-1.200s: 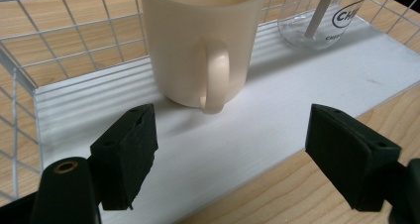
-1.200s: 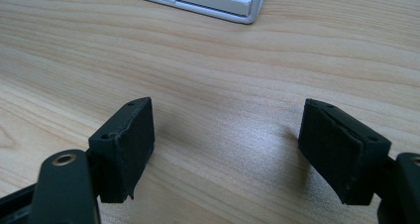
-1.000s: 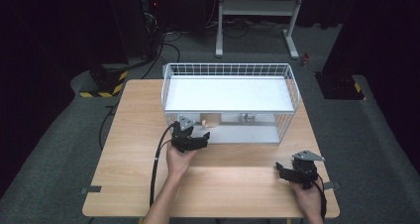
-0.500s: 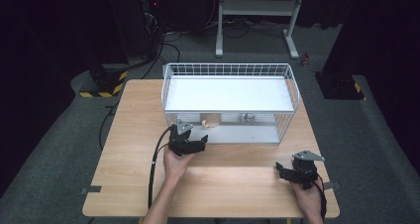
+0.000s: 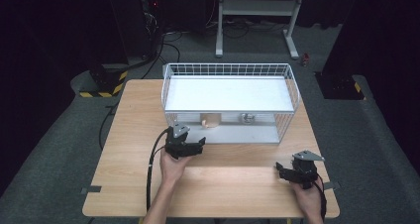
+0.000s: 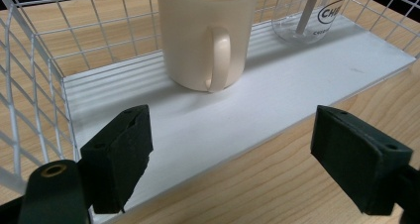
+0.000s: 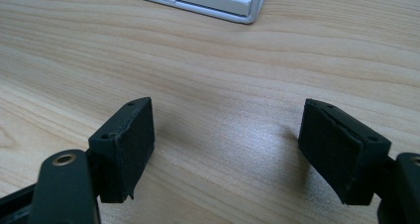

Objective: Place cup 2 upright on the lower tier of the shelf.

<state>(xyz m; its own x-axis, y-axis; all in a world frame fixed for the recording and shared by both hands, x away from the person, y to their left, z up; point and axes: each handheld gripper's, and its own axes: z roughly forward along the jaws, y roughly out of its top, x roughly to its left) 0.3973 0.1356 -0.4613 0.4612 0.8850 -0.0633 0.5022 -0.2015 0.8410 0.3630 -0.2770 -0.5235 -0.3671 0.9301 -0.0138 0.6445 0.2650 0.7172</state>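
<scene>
clear glass (image 6: 311, 17), partial print "CHE"

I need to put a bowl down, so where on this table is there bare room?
The table is bare left of the wire rack, and along the near edge between the left tongs and right tongs. It is crowded on the rack's lower shelf, around the cream mug and clear glass.

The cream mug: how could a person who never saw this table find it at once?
Look at the white wire rack on the wooden table, on its lower shelf. The cream mug stands there left of a clear glass; it alone is opaque and has a handle.
</scene>
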